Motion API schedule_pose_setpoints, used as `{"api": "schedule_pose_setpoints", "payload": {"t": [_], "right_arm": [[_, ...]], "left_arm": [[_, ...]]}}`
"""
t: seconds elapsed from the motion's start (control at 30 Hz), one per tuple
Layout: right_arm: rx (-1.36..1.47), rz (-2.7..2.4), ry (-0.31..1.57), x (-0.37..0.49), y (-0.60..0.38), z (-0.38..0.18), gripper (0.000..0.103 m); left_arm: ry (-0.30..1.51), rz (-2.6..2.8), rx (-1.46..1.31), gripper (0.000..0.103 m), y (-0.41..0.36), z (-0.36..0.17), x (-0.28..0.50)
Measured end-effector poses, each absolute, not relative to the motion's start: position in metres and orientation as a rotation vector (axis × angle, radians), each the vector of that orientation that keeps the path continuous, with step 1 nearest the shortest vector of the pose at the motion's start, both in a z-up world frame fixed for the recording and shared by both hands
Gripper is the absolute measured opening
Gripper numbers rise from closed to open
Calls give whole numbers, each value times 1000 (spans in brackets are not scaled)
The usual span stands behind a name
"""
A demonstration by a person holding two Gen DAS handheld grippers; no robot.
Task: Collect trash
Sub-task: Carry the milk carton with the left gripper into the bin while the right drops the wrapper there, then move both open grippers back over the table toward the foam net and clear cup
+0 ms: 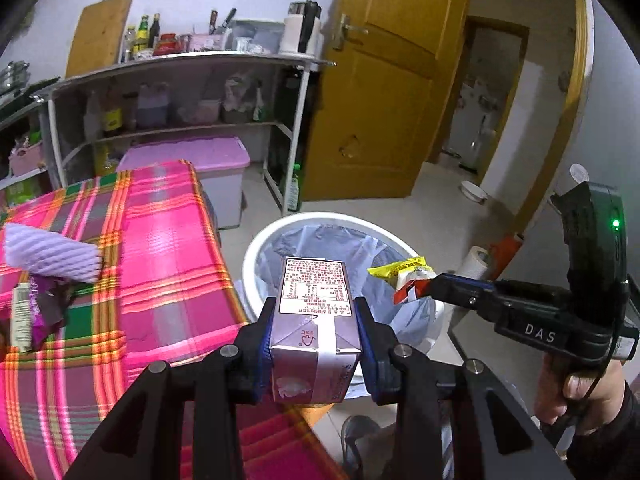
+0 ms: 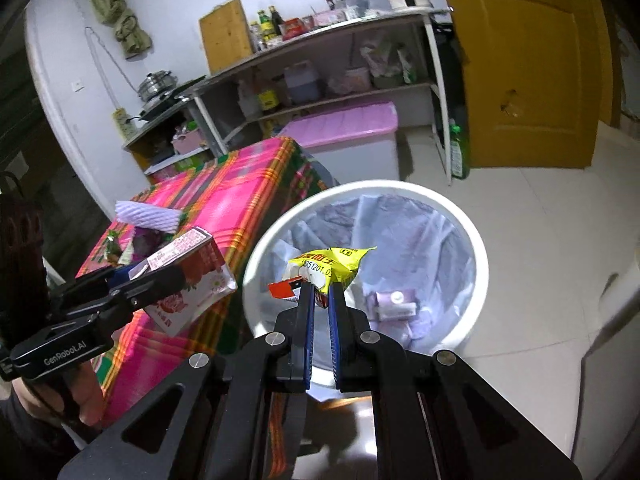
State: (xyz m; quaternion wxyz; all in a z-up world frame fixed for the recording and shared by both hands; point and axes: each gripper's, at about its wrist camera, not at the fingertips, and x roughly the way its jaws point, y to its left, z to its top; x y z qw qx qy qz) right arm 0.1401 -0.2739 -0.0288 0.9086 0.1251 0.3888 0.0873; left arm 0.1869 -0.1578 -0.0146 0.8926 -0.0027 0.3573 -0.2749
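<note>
My left gripper (image 1: 316,320) is shut on a white drink carton (image 1: 314,320) and holds it at the near rim of the white trash bin (image 1: 256,248), beside the table edge. The carton also shows in the right wrist view (image 2: 188,276). My right gripper (image 2: 320,296) is shut on a yellow snack wrapper (image 2: 332,264), held above the bin's open mouth (image 2: 476,240). The wrapper also shows in the left wrist view (image 1: 404,274). The bin has a clear liner and holds a small purple carton (image 2: 394,304). A white foam fruit net (image 1: 48,250) and dark wrappers (image 1: 44,312) lie on the table.
The table has a pink plaid cloth (image 1: 168,248) left of the bin. A pink-lidded storage box (image 1: 188,156) and metal shelves (image 1: 180,92) stand behind. A yellow door (image 1: 384,80) stands open at the right. A paper roll (image 1: 476,264) stands on the tiled floor.
</note>
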Motion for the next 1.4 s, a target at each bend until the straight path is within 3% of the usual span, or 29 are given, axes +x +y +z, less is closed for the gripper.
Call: {"api": "schedule_pose_setpoints", "payload": {"t": [0.57, 0.63, 0.7, 0.73, 1.4], "right_arm": [[288, 134, 893, 153, -291, -56, 11], [283, 131, 892, 152, -292, -56, 16], [284, 131, 885, 152, -292, -54, 37], [287, 133, 880, 151, -292, -53, 39], [196, 210, 764, 127, -250, -2, 40]], "left_arm": [[880, -607, 27, 37, -196, -54, 225], [882, -614, 23, 38, -196, -54, 224], [881, -614, 17, 42, -194, -54, 224], [879, -614, 11, 43, -194, -53, 224], [752, -554, -73, 43, -139, -10, 179]]}}
